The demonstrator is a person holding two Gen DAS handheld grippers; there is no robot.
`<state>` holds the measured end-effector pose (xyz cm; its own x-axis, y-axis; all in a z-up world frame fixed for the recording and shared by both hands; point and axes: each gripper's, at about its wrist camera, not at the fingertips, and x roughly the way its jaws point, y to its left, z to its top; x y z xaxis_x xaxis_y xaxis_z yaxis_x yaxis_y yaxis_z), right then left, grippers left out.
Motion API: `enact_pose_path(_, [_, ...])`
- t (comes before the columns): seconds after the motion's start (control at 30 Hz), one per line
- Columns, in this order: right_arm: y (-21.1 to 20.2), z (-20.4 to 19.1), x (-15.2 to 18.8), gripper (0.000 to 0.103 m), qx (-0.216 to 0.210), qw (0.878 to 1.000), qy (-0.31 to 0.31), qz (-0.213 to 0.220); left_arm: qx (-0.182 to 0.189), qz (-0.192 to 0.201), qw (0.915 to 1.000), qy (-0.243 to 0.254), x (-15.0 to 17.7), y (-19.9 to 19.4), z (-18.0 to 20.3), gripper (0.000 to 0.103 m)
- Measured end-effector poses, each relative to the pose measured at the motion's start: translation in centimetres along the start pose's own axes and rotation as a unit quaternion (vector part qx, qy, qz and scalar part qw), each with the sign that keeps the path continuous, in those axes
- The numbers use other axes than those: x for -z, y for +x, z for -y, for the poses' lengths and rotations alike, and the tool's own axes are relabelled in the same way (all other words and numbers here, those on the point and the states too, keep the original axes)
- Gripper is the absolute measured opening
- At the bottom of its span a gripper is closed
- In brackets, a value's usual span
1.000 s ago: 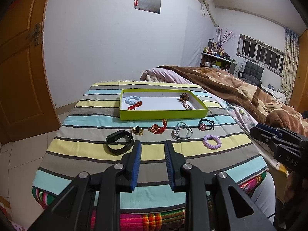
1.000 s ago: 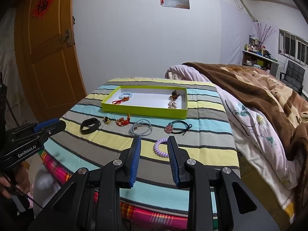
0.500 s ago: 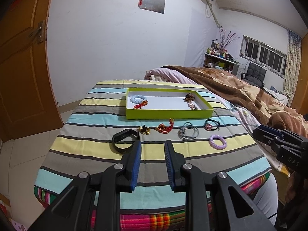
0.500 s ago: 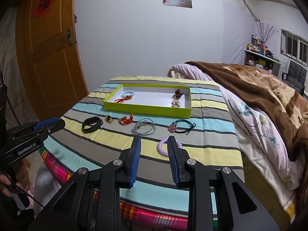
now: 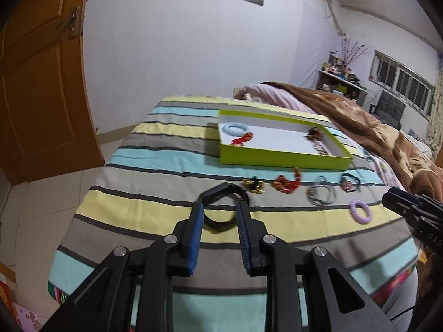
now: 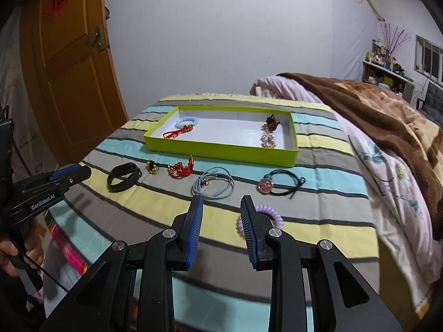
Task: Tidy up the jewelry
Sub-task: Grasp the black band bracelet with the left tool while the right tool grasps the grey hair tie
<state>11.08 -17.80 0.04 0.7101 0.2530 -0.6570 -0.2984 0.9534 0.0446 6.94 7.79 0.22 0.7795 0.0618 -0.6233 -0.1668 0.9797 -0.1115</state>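
Note:
A lime-green tray (image 5: 279, 161) (image 6: 221, 150) on the striped table holds a light blue coil tie, a red knot charm and two ornaments. In front of it lie a black band (image 5: 221, 193) (image 6: 123, 176), a gold trinket (image 5: 253, 186), a red-gold charm (image 5: 286, 184), grey hair ties (image 6: 213, 185), a black tie with a pink bead (image 6: 279, 184) and a purple coil tie (image 6: 270, 215). My left gripper (image 5: 220, 207) is open, hovering just before the black band. My right gripper (image 6: 221, 202) is open, just left of the purple coil tie.
A bed with a brown blanket (image 6: 387, 116) borders the table's right side. A wooden door (image 6: 63, 69) stands at the left. The striped cloth (image 5: 155, 207) ends at the near edge, with tiled floor at the left.
My left gripper has moved left and forward and now frames the black band. My right gripper has edged left, so the purple coil tie sits behind its right finger.

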Motion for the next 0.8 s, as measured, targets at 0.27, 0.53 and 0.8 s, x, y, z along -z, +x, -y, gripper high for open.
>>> enact_pose_path(0.27, [4.3,-0.7,-1.2,0.029,-0.024,0.999,0.001,-0.025,-0.006,-0.029,0.9995,-0.010,0.0,3.3,-1.2,0.026])
enact_pose_path(0.53, [8.3,-2.0,-1.6,0.029,-0.042,0.998,0.001,-0.054,-0.002,-0.054,0.9984,-0.018,0.4,5.0,-1.4,0.026])
enact_pose_path(0.8, [10.3,-2.0,-2.1,0.029,-0.037,0.996,0.020,-0.074,0.003,-0.062,0.9978,-0.024,0.3,5.8,-1.4,0.026])
